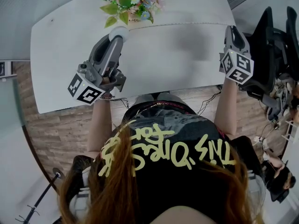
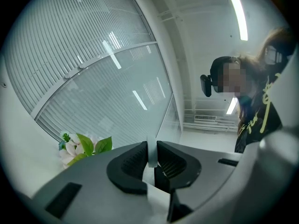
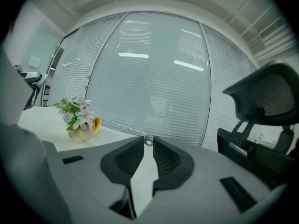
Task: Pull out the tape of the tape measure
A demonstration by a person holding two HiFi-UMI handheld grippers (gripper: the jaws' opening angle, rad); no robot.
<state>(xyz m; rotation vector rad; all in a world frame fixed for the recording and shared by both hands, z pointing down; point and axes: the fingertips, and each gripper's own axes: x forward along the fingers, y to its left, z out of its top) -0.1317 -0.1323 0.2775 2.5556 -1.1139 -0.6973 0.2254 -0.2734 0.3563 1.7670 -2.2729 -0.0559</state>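
Item: tape (image 3: 119,126), drawn out and stretched above the table (image 1: 163,69). Its end hook (image 3: 148,141) is pinched in the right tool (image 3: 148,148). The pale case (image 1: 118,32) is clamped in the left tool (image 2: 153,158). The tools are held well apart, evidently to hold the tape extended.

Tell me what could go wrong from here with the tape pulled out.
The right gripper pinches only the ring at the end of the tape, right at its fingertips; a slip could let the tape snap back. The left gripper, holding the tape measure, looks close to the flowers and could knock them over.
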